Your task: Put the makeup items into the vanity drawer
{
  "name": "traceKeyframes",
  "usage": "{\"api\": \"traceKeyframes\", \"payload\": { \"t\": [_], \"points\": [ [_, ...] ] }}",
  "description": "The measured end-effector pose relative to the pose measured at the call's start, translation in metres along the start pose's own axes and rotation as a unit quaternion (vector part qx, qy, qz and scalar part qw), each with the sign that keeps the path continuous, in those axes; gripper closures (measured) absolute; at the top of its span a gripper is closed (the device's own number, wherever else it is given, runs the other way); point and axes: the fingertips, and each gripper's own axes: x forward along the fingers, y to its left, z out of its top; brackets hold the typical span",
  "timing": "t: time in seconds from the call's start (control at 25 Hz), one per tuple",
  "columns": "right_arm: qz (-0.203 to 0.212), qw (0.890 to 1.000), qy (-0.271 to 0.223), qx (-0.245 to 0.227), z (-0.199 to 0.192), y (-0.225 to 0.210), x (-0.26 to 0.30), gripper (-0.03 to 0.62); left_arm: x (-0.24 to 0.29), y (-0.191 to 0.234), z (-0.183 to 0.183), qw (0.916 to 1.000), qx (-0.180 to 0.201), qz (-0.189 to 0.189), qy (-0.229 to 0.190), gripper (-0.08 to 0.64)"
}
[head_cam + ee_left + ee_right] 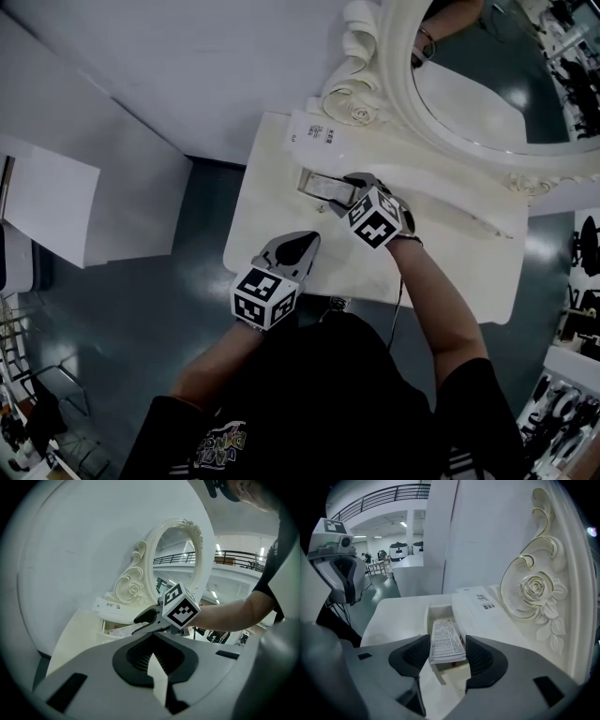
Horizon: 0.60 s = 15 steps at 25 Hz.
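Nearest the person, the left gripper is hanging over the front edge of the white vanity table. Its fingers are lying together with nothing between them. It is probably waiting there, out of the way, while the other gripper works.

Further in, the right gripper is reaching across the tabletop. Its fingers are closing on the long sides of a slim printed box, one pad against each side. The box, covered in fine print, is lying flat and lengthwise along the fingers. That grip is likely letting it go straight down between the side walls.

The box is sitting in the mouth of the open drawer, a narrow white compartment in the tabletop, so the placing step is looking nearly done. Its far end is reaching over the compartment, while its near end is resting about level with the rim. I cannot tell whether it is touching the bottom. A speck of red is showing under its near end, too small to name. Nothing else is showing in the drawer.

Just beyond the drawer, a white labelled carton is lying flat on the table, touching the foot of the mirror frame. It is not yet put away. Behind it, the carved rose and the oval mirror are rising against the wall.
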Motion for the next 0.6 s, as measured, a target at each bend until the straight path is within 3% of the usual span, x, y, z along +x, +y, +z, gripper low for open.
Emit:
{"api": "traceKeyframes", "payload": {
  "t": [0.6],
  "points": [
    [-0.013, 0.998, -0.042, 0.048, 0.004, -0.016, -0.010, 0.349, 0.011, 0.001, 0.002, 0.9999, 0.003, -0.006, 0.009, 0.560]
  ]
}}
